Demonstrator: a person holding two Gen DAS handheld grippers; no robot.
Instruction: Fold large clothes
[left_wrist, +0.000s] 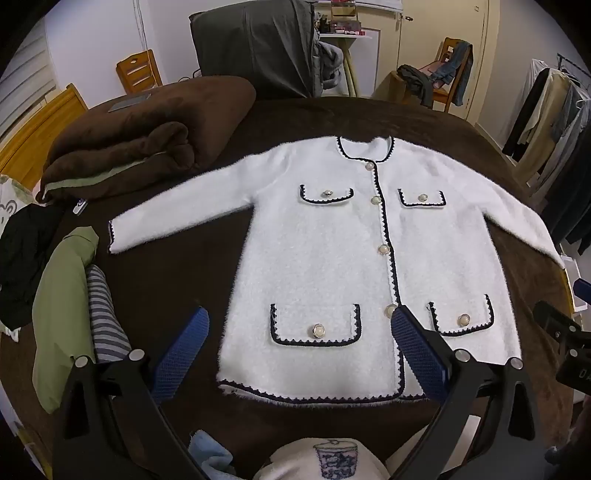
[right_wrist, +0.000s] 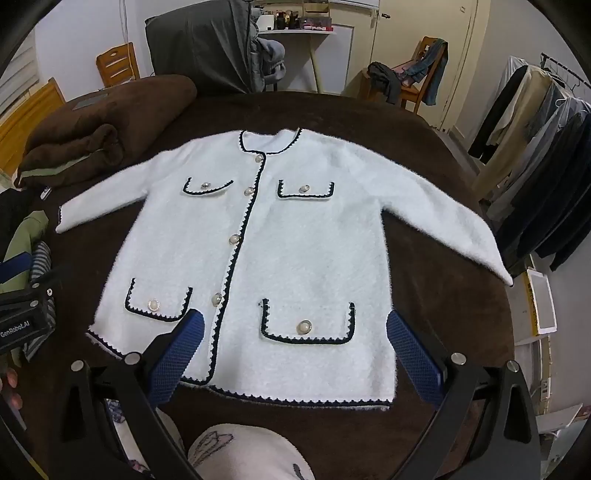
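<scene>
A white fluffy cardigan (left_wrist: 325, 258) with navy scalloped trim and pearl buttons lies flat, front up, on a dark brown covered surface (left_wrist: 166, 273), sleeves spread out to both sides. It also shows in the right wrist view (right_wrist: 303, 254). My left gripper (left_wrist: 299, 314) is open and empty, held above the cardigan's lower left pocket. My right gripper (right_wrist: 293, 317) is open and empty, held above the lower right pocket. Neither gripper touches the cloth.
A folded brown blanket (left_wrist: 140, 136) lies at the back left. Green and striped clothes (left_wrist: 74, 295) are piled at the left edge. Chairs with clothes (left_wrist: 443, 74) stand behind, and a clothes rack (left_wrist: 554, 147) stands at the right.
</scene>
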